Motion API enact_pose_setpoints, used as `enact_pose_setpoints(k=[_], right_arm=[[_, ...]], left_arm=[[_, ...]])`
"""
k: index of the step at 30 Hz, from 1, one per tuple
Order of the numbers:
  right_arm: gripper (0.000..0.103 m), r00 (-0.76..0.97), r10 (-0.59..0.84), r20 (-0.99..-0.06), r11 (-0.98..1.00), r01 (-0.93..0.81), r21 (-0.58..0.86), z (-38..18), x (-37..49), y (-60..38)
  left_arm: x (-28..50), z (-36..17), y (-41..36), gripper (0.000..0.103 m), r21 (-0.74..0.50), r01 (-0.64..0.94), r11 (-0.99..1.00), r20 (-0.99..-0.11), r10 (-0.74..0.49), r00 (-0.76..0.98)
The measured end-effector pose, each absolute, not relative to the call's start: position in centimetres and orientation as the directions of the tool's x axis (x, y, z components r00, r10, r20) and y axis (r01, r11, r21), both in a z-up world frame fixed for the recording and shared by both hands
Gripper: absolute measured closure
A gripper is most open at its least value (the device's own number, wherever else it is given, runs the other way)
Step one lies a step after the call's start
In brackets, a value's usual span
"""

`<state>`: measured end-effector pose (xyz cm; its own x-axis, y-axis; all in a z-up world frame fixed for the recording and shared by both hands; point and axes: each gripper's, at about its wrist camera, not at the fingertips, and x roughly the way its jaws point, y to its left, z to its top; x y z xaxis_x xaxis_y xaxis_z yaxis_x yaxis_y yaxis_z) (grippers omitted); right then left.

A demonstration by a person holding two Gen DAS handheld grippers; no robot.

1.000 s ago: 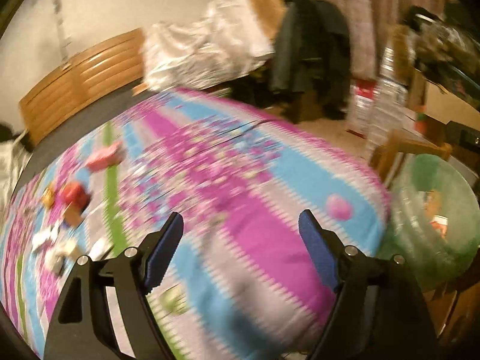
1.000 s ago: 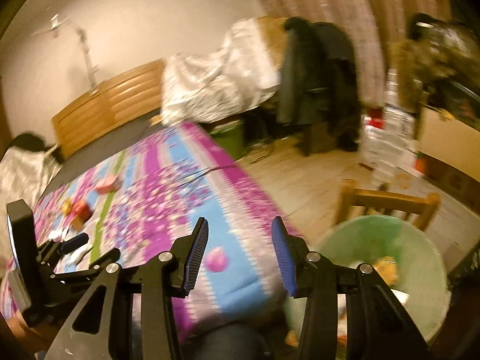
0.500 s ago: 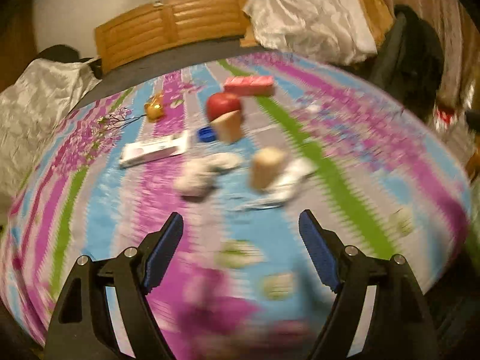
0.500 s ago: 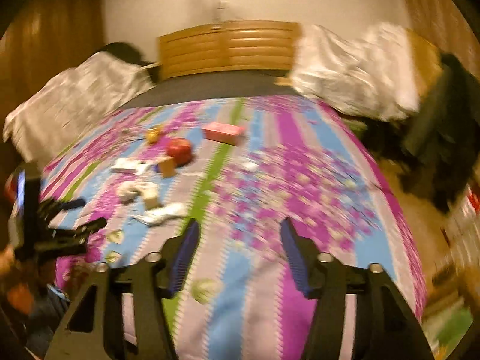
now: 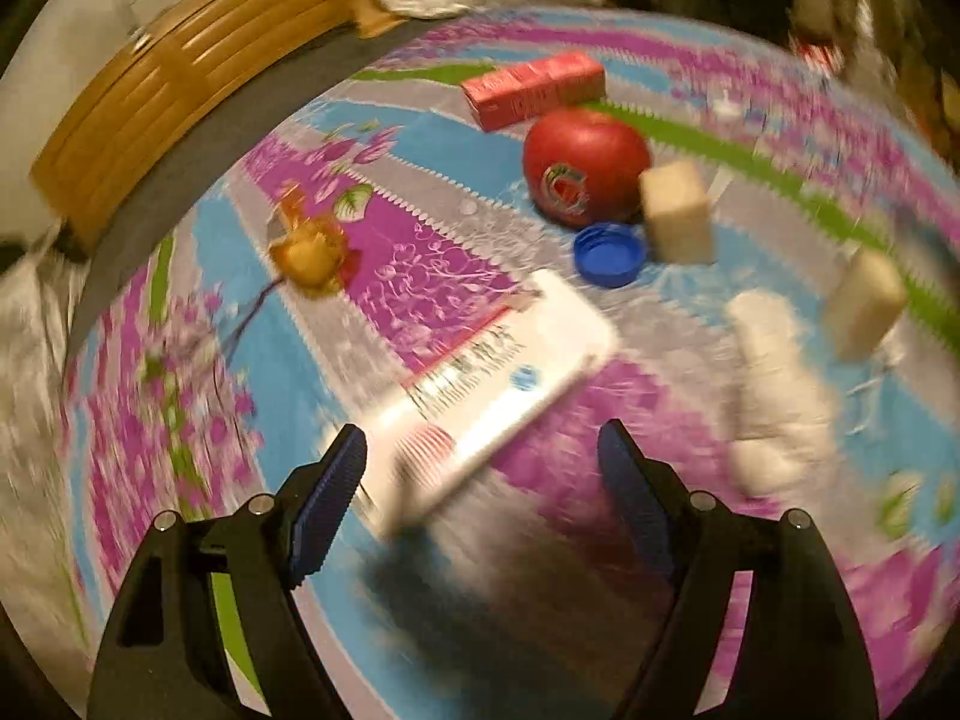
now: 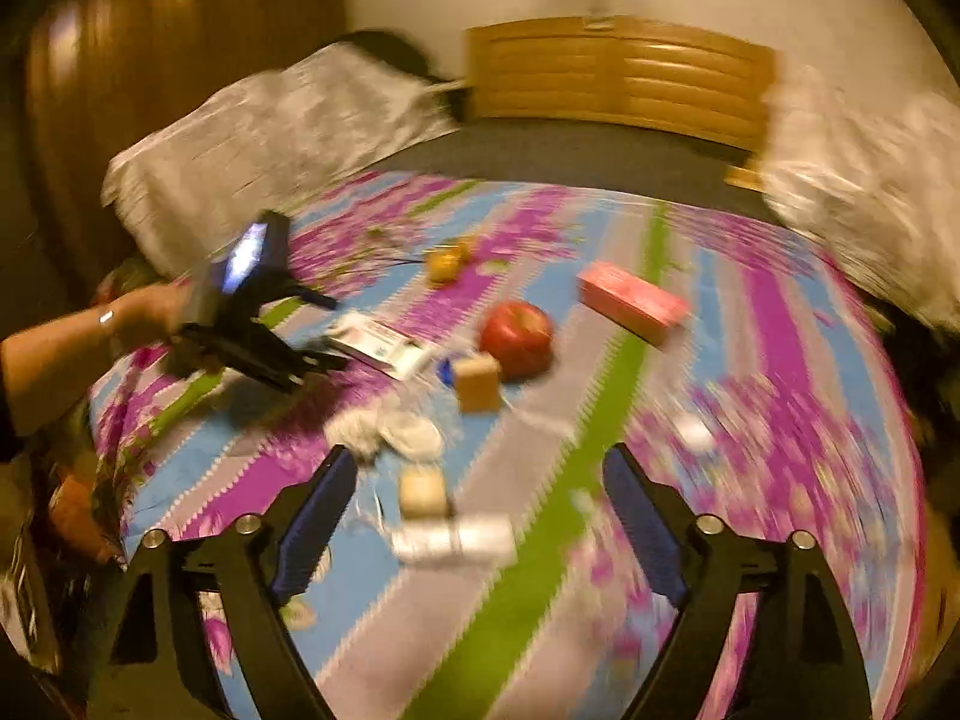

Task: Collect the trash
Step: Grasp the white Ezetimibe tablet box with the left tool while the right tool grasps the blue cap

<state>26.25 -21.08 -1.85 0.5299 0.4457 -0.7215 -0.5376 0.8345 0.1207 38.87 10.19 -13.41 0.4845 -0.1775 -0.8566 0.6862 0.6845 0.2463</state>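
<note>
Trash lies scattered on the striped bedspread point(image 5: 384, 252). My left gripper point(image 5: 480, 480) hangs open just over a flat white box point(image 5: 492, 384), whose near end lies between the jaws, untouched. Beyond it are a blue cap point(image 5: 609, 255), a red round pack point(image 5: 585, 165), a pink carton point(image 5: 534, 90), two beige blocks point(image 5: 678, 219), crumpled tissue point(image 5: 774, 384) and a yellow wrapper point(image 5: 309, 252). My right gripper point(image 6: 480, 504) is opening, empty, above a beige block point(image 6: 423, 492) and a white wrapper point(image 6: 456, 537). In the right wrist view the left gripper point(image 6: 333, 333) reaches the white box point(image 6: 384, 348).
A wooden headboard point(image 6: 618, 78) stands at the far end of the bed. White bedding point(image 6: 270, 138) is heaped at the left and more point(image 6: 864, 192) at the right. A dark wooden wardrobe point(image 6: 150, 60) rises at the left. A person's forearm point(image 6: 66, 348) holds the left gripper.
Both views swung from the green bin and the bed's corner to the trash on the bedspread. The left gripper closed in on the white box. The right jaws widened.
</note>
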Motion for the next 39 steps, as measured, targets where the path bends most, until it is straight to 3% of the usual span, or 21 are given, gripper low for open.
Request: enact_pose_setpoints(k=[3, 7, 9, 12, 14, 15, 19, 22, 24, 27, 29, 33, 39], right_arm=[[0.006, 0.364, 0.512, -0.778, 0.683, -0.722, 0.111, -2.4, 32.3, -16.8], [0.006, 0.189, 0.414, -0.891, 0.51, -0.858, 0.055, -5.2, 39.2, -11.0], [0.007, 0.133, 0.395, -0.909, 0.471, -0.879, 0.076, -6.2, 41.3, -9.5], [0.021, 0.05, 0.366, -0.929, 0.367, -0.925, 0.095, -7.6, 42.2, -6.9], [0.027, 0.013, 0.327, -0.945, 0.306, -0.947, 0.093, -9.2, 42.0, -5.2], [0.028, -0.009, 0.293, -0.956, 0.275, -0.957, 0.093, -10.2, 42.1, -4.1], [0.028, -0.024, 0.163, -0.986, 0.222, -0.973, 0.06, -13.4, 43.5, -1.7], [0.038, 0.001, 0.047, -0.999, 0.193, -0.981, 0.009, -15.5, 44.3, -0.4], [0.05, 0.017, -0.036, -0.999, 0.167, -0.986, -0.023, -17.0, 44.5, 0.2], [0.056, 0.022, -0.094, -0.995, 0.151, -0.988, -0.036, -17.9, 44.4, 0.3], [0.062, 0.024, -0.088, -0.996, 0.152, -0.988, -0.037, -17.5, 44.0, 0.1], [0.062, 0.093, 0.004, -0.996, 0.175, -0.98, -0.091, -14.3, 42.4, -0.7], [0.062, 0.279, 0.349, -0.895, 0.387, -0.913, -0.134, -3.1, 36.6, -5.8]], left_arm=[[40.1, -14.7, 9.6, 0.027, 0.268, 0.762, 0.59, -0.868, -0.194, 0.456], [41.5, -16.3, 9.1, 0.02, 0.26, 0.827, 0.498, -0.877, -0.237, 0.419], [42.8, -16.5, 9.4, 0.017, 0.19, 0.841, 0.506, -0.89, -0.273, 0.366], [44.2, -16.8, 10.4, 0.031, 0.028, 0.848, 0.53, -0.913, -0.332, 0.238], [43.2, -16.4, 11.3, 0.049, 0.017, 0.826, 0.563, -0.896, -0.357, 0.262], [42.5, -16.3, 11.7, 0.051, 0.026, 0.82, 0.571, -0.892, -0.358, 0.277], [38.6, -15.6, 15.5, 0.053, 0.016, 0.763, 0.646, -0.87, -0.367, 0.329], [35.8, -15.2, 18.5, 0.053, 0.004, 0.695, 0.719, -0.861, -0.351, 0.368], [34.7, -15.2, 19.1, 0.053, 0.011, 0.668, 0.744, -0.862, -0.332, 0.384], [33.6, -15.4, 19.7, 0.052, 0.015, 0.628, 0.778, -0.86, -0.311, 0.405], [33.1, -15.3, 19.8, 0.051, 0.017, 0.603, 0.797, -0.852, -0.305, 0.426], [33.1, -14.3, 19.2, 0.052, 0.025, 0.548, 0.836, -0.818, -0.298, 0.492], [31.1, -9.2, 18.7, 0.052, 0.026, 0.384, 0.923, -0.74, -0.24, 0.628]])
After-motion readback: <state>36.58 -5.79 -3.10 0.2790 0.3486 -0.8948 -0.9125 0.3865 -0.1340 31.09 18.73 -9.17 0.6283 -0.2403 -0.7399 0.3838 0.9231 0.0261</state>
